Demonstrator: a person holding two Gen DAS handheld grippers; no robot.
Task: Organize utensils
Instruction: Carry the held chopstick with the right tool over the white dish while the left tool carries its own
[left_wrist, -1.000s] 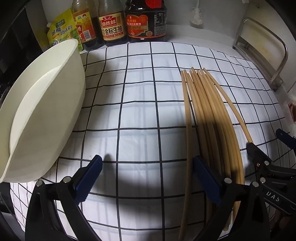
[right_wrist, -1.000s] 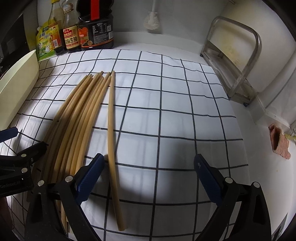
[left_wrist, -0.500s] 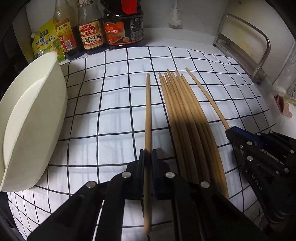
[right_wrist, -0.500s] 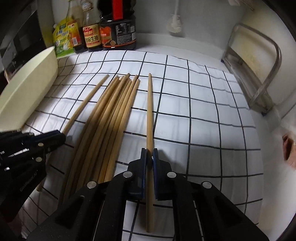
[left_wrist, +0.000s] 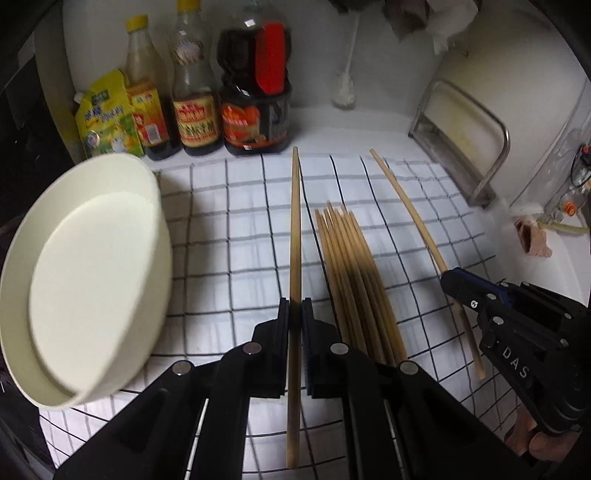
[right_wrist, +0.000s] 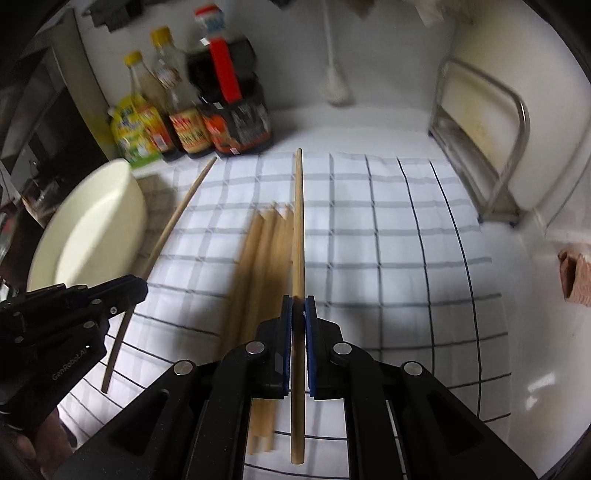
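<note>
Gripping one chopstick each, the left tongs (left_wrist: 294, 317) and right tongs (right_wrist: 298, 314) have risen off the surface; both pale wooden sticks (left_wrist: 294, 236) (right_wrist: 298, 221) now point forward, lifted.

Grippers: two, the left gripper (left_wrist: 295, 314) and the right gripper (right_wrist: 298, 306).
Chopsticks held: two, one chopstick in the left gripper (left_wrist: 294, 236) and one in the right gripper (right_wrist: 298, 229).
Chopsticks lying loose: one bundle of chopsticks (left_wrist: 351, 273); the exact count cannot be told, as they overlap.
Bowls: one white bowl (left_wrist: 88, 273).
Sauce bottles: three (left_wrist: 255, 96).
Seasoning pouches: one (left_wrist: 105, 118).
Checked cloths: one (left_wrist: 236, 229).
Metal racks: one (left_wrist: 461, 147).
</note>
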